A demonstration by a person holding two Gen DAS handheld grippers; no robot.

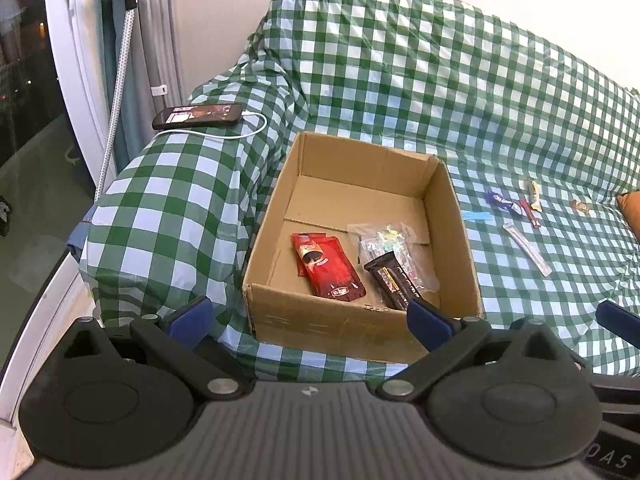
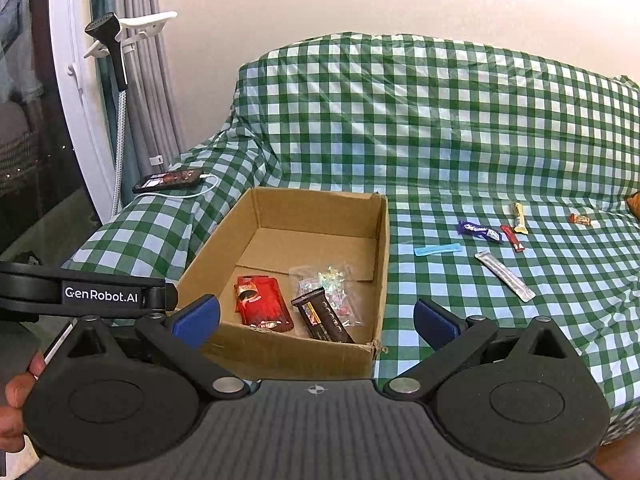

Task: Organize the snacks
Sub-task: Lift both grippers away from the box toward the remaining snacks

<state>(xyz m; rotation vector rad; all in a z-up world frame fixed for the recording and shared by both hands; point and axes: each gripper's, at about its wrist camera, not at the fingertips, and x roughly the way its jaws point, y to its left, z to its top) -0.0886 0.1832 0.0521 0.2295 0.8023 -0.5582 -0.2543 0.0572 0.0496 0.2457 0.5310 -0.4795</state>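
- Sofa under checked cover carries everything.
- Cardboard box holds red pouches, clear bag, dark bar: stowed.
- Six small wrapped snacks lie loose right of box: remaining.
- Left gripper, right gripper: both wide apart, holding nothing.

A home living room — a sofa under green-checked cloth, curtains at ten o'clock, a charging phone on the armrest.
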